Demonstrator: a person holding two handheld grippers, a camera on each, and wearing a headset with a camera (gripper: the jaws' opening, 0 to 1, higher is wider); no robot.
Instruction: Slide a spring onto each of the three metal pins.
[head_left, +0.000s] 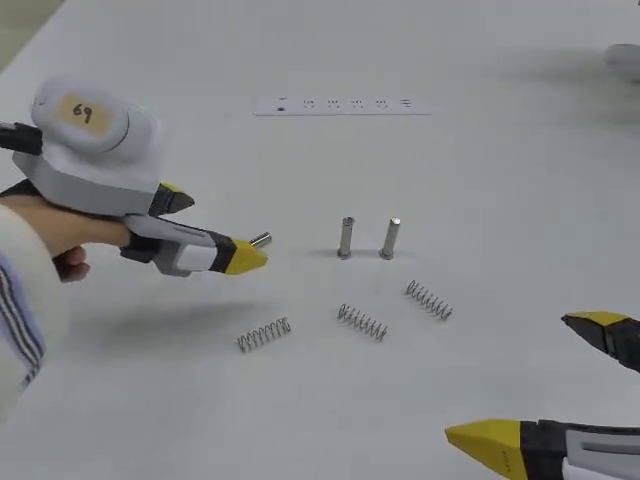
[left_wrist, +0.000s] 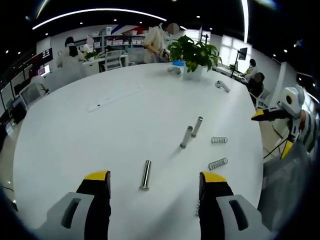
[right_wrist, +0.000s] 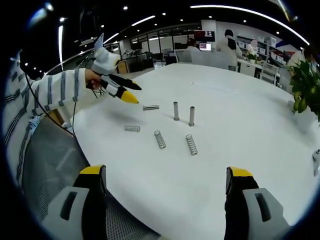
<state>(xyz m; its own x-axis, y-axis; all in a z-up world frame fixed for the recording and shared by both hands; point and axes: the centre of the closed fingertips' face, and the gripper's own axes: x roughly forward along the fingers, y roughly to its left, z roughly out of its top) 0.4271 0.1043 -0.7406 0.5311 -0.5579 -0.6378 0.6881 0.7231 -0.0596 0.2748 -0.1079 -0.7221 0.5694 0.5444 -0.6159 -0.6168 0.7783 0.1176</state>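
One pin (head_left: 260, 239) half-hidden, probably flat

Pins (head_left: 345, 238) polished metal; springs (head_left: 362, 322) shiny steel wire; table (head_left: 480, 170) smooth matt white.

The number 69 is handwritten in dark ink on a round yellowish sticker (head_left: 82, 113), which sits on top of the bulky rear body of the left gripper (head_left: 225, 230), behind its jaws. On the table (head_left: 500, 180), well ahead of that gripper's tips, a long white strip (head_left: 342, 105) carries a row of small dark marks, too small to read.
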